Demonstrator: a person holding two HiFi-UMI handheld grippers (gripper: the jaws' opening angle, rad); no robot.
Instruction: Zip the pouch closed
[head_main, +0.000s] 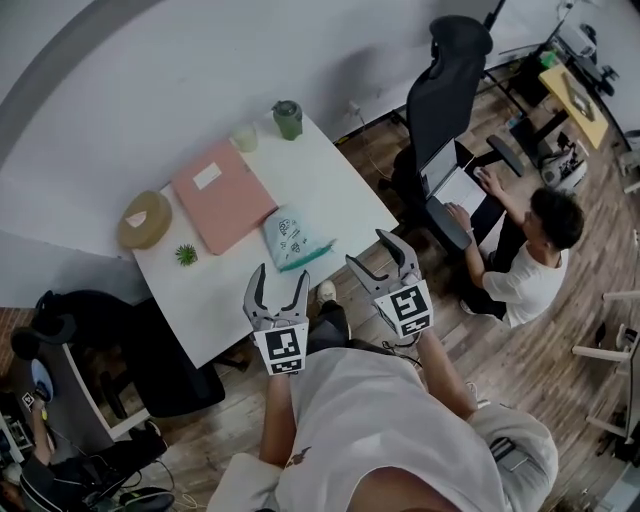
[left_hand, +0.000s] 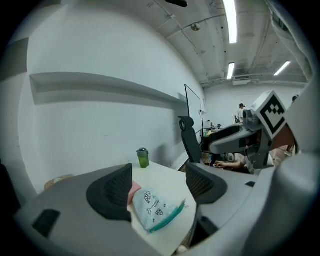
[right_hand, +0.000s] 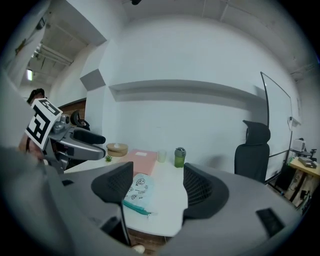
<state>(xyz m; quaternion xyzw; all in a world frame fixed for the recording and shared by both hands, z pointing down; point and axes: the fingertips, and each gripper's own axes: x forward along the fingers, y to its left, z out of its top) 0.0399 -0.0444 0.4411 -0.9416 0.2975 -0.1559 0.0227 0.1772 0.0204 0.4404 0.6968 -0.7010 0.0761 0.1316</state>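
Approach step; zip not started. My left gripper (head_main: 280, 281) and right gripper (head_main: 366, 250) are both empty, jaws wide. One pouch (head_main: 293, 238) lies flat at the table's (head_main: 335, 185) near edge, 12 o'clock of left, 10 o'clock of right. Next, I reckon: left pins it, right takes the zip pull. Also one folder (head_main: 222, 195), one bottle (head_main: 288, 119).

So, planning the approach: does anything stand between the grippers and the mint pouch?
Nothing visible: only bare white table edge lies between the mint, teal-zippered fabric pouch and the left gripper and right gripper.
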